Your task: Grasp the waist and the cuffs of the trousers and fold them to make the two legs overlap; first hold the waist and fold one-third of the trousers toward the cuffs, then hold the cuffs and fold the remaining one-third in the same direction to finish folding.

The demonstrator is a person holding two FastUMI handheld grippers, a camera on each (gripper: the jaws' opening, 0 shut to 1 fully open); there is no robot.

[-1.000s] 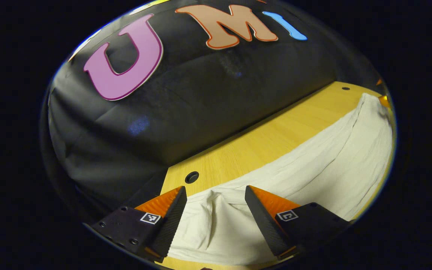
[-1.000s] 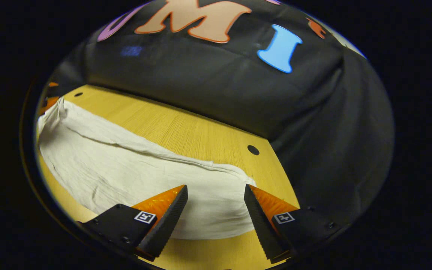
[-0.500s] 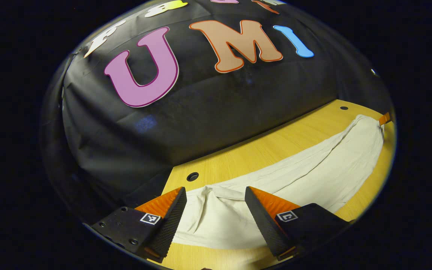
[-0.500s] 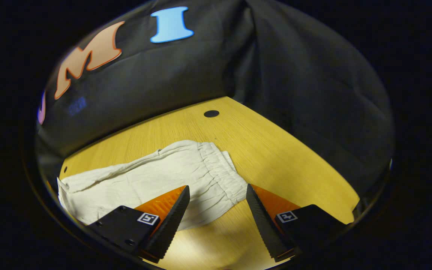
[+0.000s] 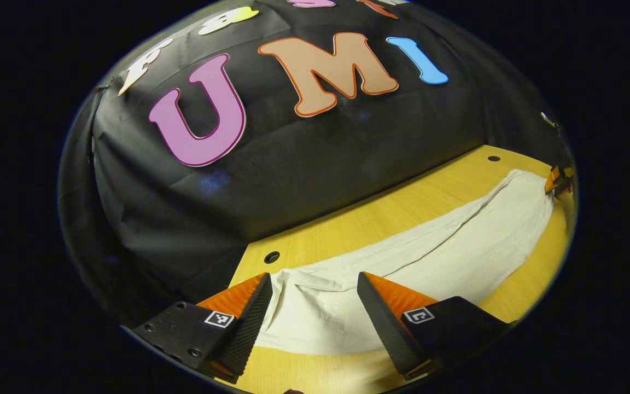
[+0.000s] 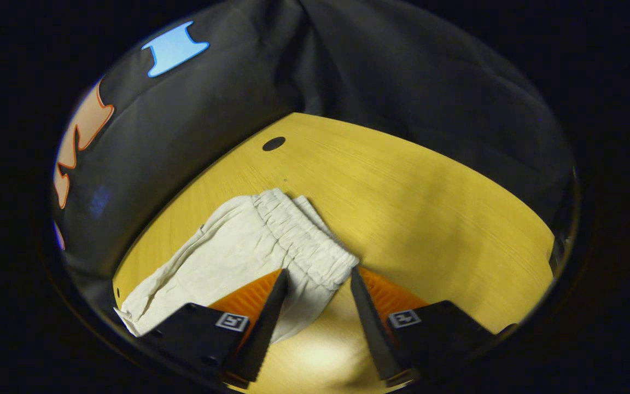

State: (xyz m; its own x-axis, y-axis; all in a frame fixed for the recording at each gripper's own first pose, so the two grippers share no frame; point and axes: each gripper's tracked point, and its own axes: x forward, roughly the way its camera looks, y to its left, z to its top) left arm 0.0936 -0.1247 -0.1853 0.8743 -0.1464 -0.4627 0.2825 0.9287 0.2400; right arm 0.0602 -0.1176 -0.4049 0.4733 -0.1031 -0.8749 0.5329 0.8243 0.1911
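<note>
Cream trousers between parted right claw (ungripped)

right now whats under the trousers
The trousers lie flat on the wooden table, with bare wood around them. Anything between cloth and tabletop is covered and cannot be seen.

tongs agape, trousers on table

trousers plain off-white, no print, gathered waistband same shade; desk yellow wood with fine straight grain and small dark round holes; booth wall cloth black
</note>
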